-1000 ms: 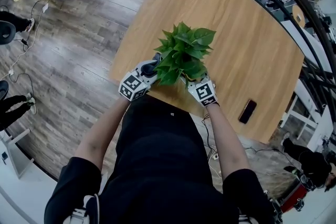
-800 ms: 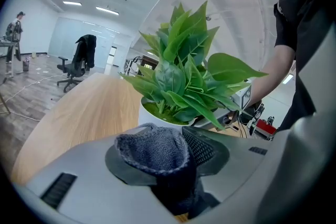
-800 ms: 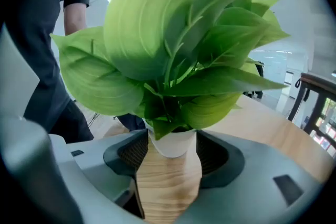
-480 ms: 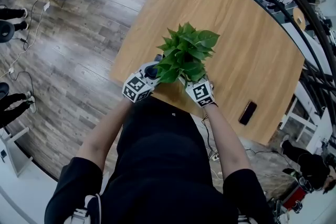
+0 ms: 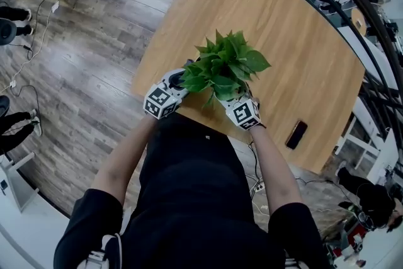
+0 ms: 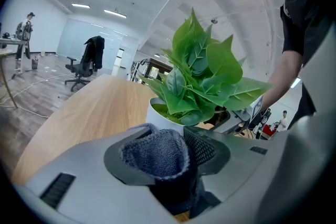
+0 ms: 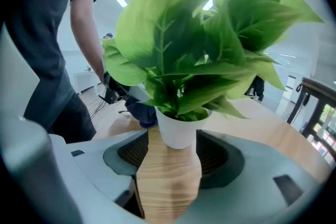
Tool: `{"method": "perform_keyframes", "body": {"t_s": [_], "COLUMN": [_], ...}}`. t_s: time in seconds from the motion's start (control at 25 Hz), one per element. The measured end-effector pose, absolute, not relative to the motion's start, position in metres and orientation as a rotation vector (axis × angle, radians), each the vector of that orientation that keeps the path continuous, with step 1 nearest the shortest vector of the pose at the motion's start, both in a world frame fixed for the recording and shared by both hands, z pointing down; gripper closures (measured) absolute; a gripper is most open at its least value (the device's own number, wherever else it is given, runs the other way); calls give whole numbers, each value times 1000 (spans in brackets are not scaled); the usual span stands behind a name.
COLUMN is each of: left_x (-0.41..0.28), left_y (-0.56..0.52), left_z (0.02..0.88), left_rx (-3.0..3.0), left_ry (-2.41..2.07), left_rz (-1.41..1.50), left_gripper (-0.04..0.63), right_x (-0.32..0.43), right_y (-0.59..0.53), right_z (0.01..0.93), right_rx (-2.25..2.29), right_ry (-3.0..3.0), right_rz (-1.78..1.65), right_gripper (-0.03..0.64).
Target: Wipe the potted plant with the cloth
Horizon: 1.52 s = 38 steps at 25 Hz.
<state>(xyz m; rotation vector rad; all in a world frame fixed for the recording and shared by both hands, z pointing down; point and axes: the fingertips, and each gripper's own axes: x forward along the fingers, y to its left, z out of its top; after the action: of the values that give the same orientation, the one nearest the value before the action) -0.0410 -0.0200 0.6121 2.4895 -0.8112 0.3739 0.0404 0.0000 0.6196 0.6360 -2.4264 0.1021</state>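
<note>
A leafy green plant (image 5: 225,66) in a small white pot (image 7: 177,131) stands near the front edge of the wooden table (image 5: 283,41). My right gripper (image 7: 176,153) has its jaws set against both sides of the pot's base, and the leaves tower right above it. My left gripper (image 6: 167,157) is shut on a bunched dark blue-grey cloth (image 6: 156,152) and sits just left of the pot (image 6: 164,115), under the leaves (image 6: 202,81). The cloth (image 7: 140,113) also shows behind the pot in the right gripper view. In the head view the foliage hides both sets of fingertips.
A black phone (image 5: 296,133) lies on the table at the front right. A dark railing (image 5: 365,16) runs along the table's far right side. An office chair (image 6: 84,63) stands on the wood floor beyond the table.
The foliage has swung to the right and spread out. My left gripper has slid slightly back and left, and the right one has edged right.
</note>
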Motion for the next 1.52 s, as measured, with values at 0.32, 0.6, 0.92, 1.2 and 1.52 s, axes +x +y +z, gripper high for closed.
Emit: {"method": "perform_keyframes", "body": {"t_s": [0.32, 0.6, 0.92, 1.2, 1.52], "left_x": [-36, -20, -38, -30, -16], "left_y": [-16, -7, -25, -24, -15], "left_z": [617, 615, 618, 616, 617], "left_rx": [2514, 2502, 2486, 2501, 2514], "left_ry": [-793, -773, -805, -768, -752], "left_rz": [393, 360, 361, 382, 386], "left_gripper": [404, 402, 402, 402, 402], "right_x": [36, 39, 36, 48, 44], "right_y": [-21, -24, 2, -19, -20], "right_z": [615, 615, 617, 617, 616], "right_rx": [738, 762, 647, 753, 817], "right_ry": [-2449, -2444, -2450, -2456, -2460], "right_rz": [153, 165, 142, 212, 278], "right_gripper": [347, 347, 347, 347, 347]}}
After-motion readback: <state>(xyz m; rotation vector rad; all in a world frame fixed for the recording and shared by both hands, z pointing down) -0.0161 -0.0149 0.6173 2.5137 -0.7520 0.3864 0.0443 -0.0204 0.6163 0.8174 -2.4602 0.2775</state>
